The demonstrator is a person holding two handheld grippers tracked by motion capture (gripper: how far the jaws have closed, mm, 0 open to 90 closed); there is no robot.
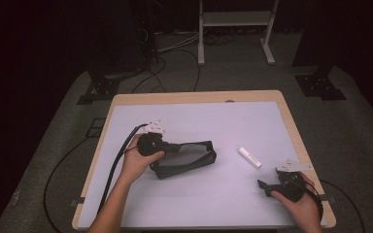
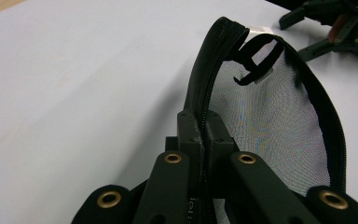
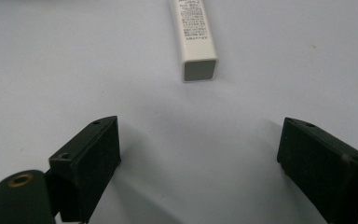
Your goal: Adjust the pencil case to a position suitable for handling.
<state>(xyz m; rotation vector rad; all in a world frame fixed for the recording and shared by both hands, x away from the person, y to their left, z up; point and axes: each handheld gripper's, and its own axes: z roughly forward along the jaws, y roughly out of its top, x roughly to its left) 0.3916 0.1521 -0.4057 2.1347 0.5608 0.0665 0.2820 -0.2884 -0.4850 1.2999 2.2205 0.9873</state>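
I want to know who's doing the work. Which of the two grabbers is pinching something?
The left gripper: its jaws are shut on the edge of the black mesh pouch. The right gripper is open, with only bare table between its jaws, short of the white tube.

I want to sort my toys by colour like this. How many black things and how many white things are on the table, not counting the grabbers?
Black: 1, the mesh zipper pouch
White: 1, the small printed tube
Total: 2

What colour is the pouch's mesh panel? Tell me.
Black-edged, the mesh panel is see-through grey-white; the left gripper view shows it best.
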